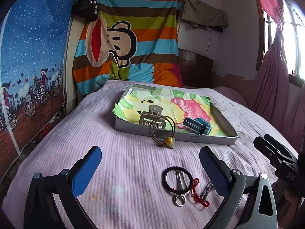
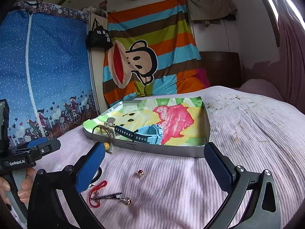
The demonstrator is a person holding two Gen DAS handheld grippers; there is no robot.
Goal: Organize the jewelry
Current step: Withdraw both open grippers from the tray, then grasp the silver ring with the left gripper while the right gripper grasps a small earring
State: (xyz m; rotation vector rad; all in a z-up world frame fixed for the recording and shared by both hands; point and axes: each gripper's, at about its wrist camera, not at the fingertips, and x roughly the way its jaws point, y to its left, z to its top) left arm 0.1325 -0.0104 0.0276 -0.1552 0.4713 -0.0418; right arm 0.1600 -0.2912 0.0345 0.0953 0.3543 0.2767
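Note:
A shallow grey tray [image 1: 177,136] [image 2: 162,148] lined with colourful paper lies on the bed. In it are a beige hair claw [image 1: 147,117] and a blue watch [image 1: 198,126] [image 2: 150,132]. A brown hair tie with a yellow bead [image 1: 163,131] [image 2: 103,135] leans on the tray's front wall. Between my open left gripper [image 1: 150,168] fingers lie a black hair tie [image 1: 176,178], a silver clip with ring [image 1: 181,189] and a red cord [image 1: 198,192]. My open right gripper [image 2: 154,167] is above a red-stone ring [image 2: 140,172]; a red cord and beaded strand [image 2: 106,195] lie near its left finger.
The bed is covered by a pink ribbed spread [image 1: 118,171] [image 2: 247,133]. A striped monkey blanket [image 1: 131,38] hangs at the head. A blue wardrobe cover [image 1: 28,57] stands at left. The other gripper shows at each view's edge [image 1: 276,156] [image 2: 28,150].

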